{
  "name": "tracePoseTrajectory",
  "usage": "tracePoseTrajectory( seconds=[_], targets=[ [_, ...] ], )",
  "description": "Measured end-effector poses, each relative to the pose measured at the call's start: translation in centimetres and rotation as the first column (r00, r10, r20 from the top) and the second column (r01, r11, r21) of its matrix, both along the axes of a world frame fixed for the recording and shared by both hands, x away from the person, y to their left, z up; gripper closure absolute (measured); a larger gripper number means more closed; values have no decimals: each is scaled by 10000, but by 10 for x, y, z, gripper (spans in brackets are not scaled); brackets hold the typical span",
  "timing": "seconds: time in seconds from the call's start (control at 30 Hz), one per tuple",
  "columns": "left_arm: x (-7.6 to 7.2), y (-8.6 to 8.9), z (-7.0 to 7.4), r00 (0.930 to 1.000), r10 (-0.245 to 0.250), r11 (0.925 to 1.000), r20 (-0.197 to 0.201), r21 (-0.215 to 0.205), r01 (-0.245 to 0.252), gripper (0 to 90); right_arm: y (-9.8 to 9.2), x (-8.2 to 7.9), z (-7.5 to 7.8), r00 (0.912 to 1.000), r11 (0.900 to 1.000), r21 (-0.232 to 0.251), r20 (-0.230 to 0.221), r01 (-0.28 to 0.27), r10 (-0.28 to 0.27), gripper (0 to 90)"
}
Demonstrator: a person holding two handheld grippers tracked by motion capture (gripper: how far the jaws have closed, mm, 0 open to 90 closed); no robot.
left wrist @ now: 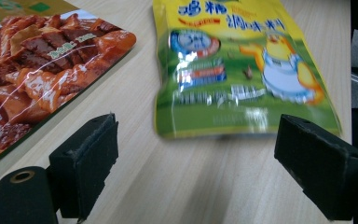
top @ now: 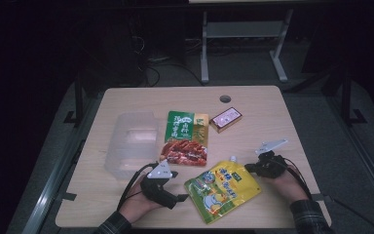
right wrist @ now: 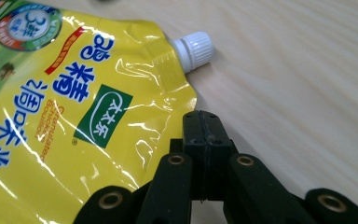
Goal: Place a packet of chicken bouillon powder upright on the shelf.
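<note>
A yellow spouted pouch (top: 222,189) lies flat near the table's front edge, between the two grippers. My left gripper (top: 179,186) sits at the pouch's left side. Its jaws stand wide open in the left gripper view (left wrist: 205,163), with the pouch's bottom edge (left wrist: 242,70) just ahead of the pads and nothing between them. My right gripper (top: 249,168) is at the pouch's upper right corner. In the right gripper view it (right wrist: 203,122) is shut, its tip right against the pouch's edge (right wrist: 74,116), below the white cap (right wrist: 196,49).
A green and red snack packet (top: 186,138) lies in the middle of the table, also seen beside the left jaw (left wrist: 37,70). A clear plastic container (top: 129,144) stands to its left. A small box (top: 225,119) lies behind the packet, near a round hole (top: 225,99).
</note>
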State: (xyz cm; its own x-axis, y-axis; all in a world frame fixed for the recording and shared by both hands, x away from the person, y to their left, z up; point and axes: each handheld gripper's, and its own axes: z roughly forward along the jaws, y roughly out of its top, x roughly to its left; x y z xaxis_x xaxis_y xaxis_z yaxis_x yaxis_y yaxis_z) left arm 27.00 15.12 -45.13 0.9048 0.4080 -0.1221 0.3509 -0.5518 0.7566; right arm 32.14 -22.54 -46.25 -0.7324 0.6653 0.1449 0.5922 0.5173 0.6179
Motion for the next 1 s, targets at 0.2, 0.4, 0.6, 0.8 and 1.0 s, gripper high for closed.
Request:
tracePoseTrajectory(
  seconds=[0.2, 0.4, 0.6, 0.8, 1.0],
  targets=[
    [3, -5, 2, 10000, -93, 9999, -24, 60, 94, 126, 18, -9, 2, 9979, 9979, 39, 29, -652, 652, 900],
    [10, -18, 5, 9989, -365, 9992, -280, 142, 369, 125, 7, -20, 11, 9994, 9989, 389, 235, 255, -264, 713],
    [14, -41, 2, 9972, -530, 9979, -532, 336, 548, 127, 0, -41, 16, 9942, 9953, 488, 635, 835, -865, 439],
    [30, -63, -3, 9972, -498, 9975, -561, 470, 524, 126, -4, -58, 15, 9925, 9936, 620, 711, 946, -990, 339],
    [46, -82, -11, 9959, -545, 9950, -719, 791, 602, 129, -6, -66, 15, 9924, 9932, 680, 727, 945, -994, 306]
  ],
)
